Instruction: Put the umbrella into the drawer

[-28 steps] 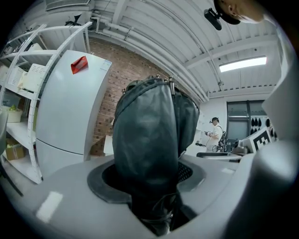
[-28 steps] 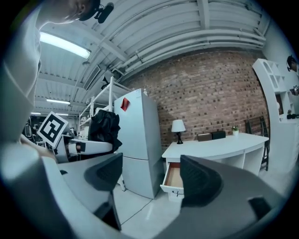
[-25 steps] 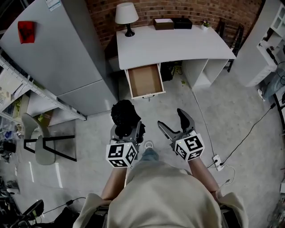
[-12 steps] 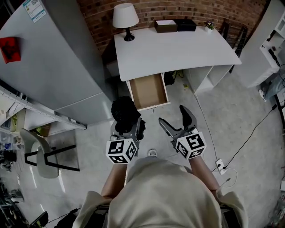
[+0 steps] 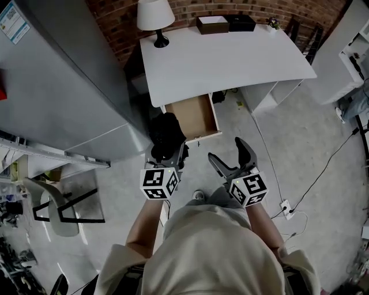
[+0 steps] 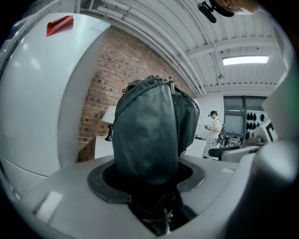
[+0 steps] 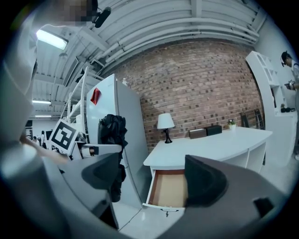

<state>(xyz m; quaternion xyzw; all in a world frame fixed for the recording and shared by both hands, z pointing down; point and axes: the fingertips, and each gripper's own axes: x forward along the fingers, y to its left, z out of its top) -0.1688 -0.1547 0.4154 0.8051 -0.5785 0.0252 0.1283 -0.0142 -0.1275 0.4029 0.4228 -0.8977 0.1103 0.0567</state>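
Observation:
A folded black umbrella [image 5: 168,136] [image 6: 149,126] stands upright between the jaws of my left gripper [image 5: 168,154], which is shut on it. From the right gripper view the umbrella [image 7: 112,135] shows at the left, beside the fridge. The desk's drawer [image 5: 194,117] [image 7: 169,189] is pulled open and holds nothing; it lies just ahead of both grippers. My right gripper [image 5: 233,154] [image 7: 156,179] is open wide with nothing between its fingers, to the right of the umbrella.
A white desk [image 5: 225,57] carries a lamp [image 5: 154,17] and two boxes [image 5: 225,23] along the brick wall. A grey fridge [image 5: 63,86] stands at the left, close to the drawer. A chair [image 5: 55,201] and floor cables [image 5: 311,184] lie to the sides.
Both grippers and the person have come closer to the desk; the open drawer now lies right ahead of the jaws. The umbrella stays held in the left gripper.

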